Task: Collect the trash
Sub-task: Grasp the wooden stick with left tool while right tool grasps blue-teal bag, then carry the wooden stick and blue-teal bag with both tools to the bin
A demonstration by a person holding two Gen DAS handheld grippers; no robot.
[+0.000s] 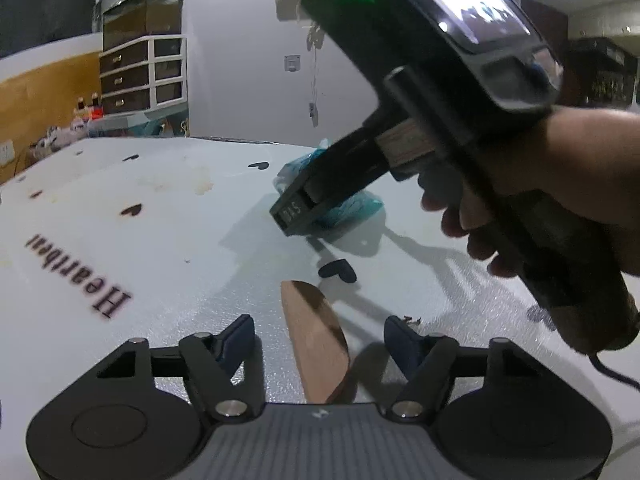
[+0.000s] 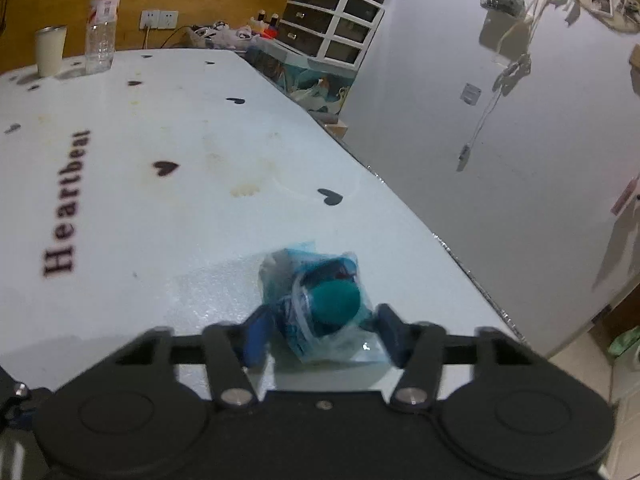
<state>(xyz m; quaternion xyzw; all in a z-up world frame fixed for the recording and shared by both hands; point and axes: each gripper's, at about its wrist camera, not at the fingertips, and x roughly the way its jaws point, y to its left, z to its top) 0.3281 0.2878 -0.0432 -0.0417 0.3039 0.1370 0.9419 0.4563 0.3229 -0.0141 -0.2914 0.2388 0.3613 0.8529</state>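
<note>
A crumpled blue plastic bag (image 2: 320, 304) with something teal inside lies on the white table (image 2: 160, 140) near its right edge. My right gripper (image 2: 324, 336) has a pad against each side of the bag and is shut on it. In the left wrist view the same bag (image 1: 356, 204) shows half hidden behind the right gripper (image 1: 298, 210), which a hand (image 1: 560, 184) holds. A flat brown scrap (image 1: 316, 340) lies on the table between the fingers of my left gripper (image 1: 318, 340). That gripper is open, with a gap on both sides of the scrap.
A clear water bottle (image 2: 102, 20) and a white cup (image 2: 50, 50) stand at the table's far left corner. The table edge (image 2: 400, 204) runs along the right, with a grey wall beyond. A drawer unit (image 2: 332, 28) stands at the back. Heart prints dot the tabletop.
</note>
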